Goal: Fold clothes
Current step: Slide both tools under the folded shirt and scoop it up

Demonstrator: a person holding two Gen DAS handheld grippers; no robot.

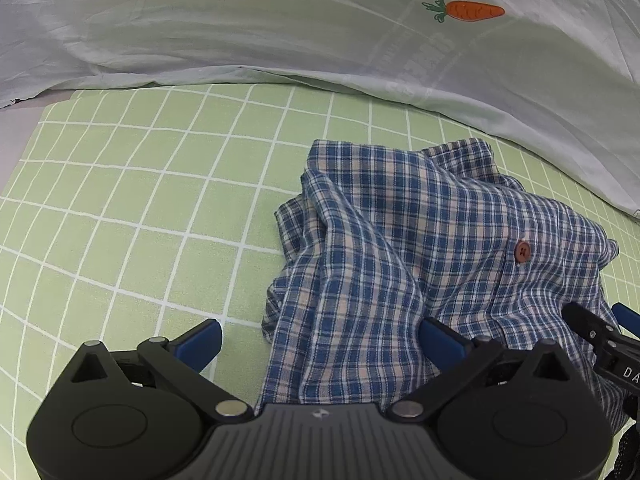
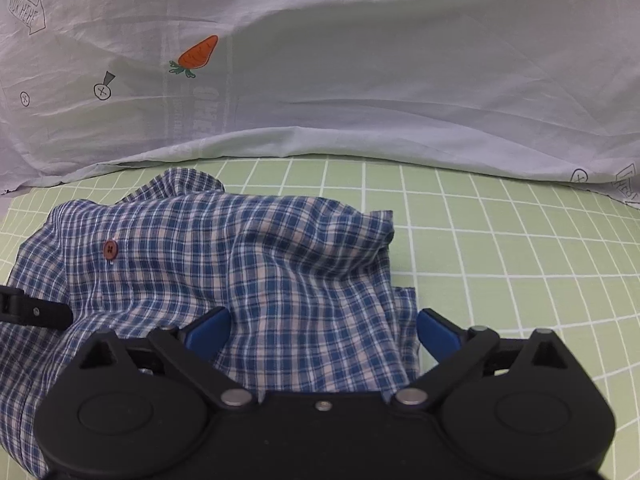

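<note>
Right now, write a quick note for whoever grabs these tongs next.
Left tongs: open, holding nothing, over the left edge of the plaid shirt.
Right tongs: open, holding nothing, over the shirt's right edge.
Shirt: rumpled heap on the green grid sheet, brown button up, in front of the carrot-print duvet.
Done: no neat fold visible.
Left: spread flat, then fold.
</note>
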